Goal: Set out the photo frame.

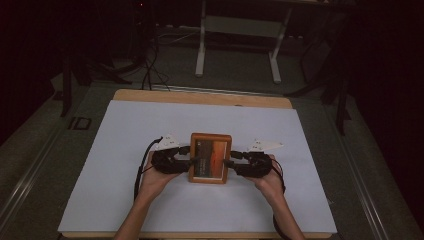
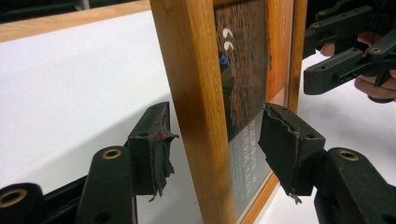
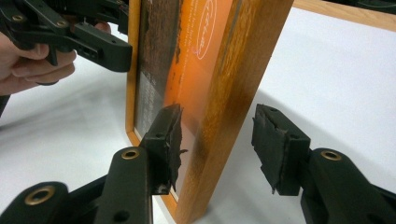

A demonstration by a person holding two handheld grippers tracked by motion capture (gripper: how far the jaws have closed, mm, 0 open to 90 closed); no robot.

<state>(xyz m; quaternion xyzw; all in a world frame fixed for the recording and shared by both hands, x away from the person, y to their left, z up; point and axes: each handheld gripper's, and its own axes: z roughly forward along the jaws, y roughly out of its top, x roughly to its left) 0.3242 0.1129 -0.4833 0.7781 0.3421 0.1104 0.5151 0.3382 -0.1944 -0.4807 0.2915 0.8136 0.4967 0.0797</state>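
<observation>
A wooden picture frame (image 1: 210,158) with an orange and brown picture stands upright on the white sheet (image 1: 150,120), its face toward the person. My left gripper (image 1: 187,161) is at its left side. In the left gripper view the left gripper (image 2: 219,144) is open, with the frame's wooden edge (image 2: 196,93) between its worn pads and a gap at the pad on the glass side. My right gripper (image 1: 231,161) is at the right side. In the right gripper view the right gripper (image 3: 217,144) also straddles the frame's edge (image 3: 233,93), open, its outer pad well clear.
The white sheet covers a wooden table whose bare edge (image 1: 200,96) runs along the far side. Beyond it on the dark floor stand a white desk frame (image 1: 237,30) and cables (image 1: 150,70). Each gripper view shows the other gripper (image 2: 345,51) (image 3: 70,32) past the frame.
</observation>
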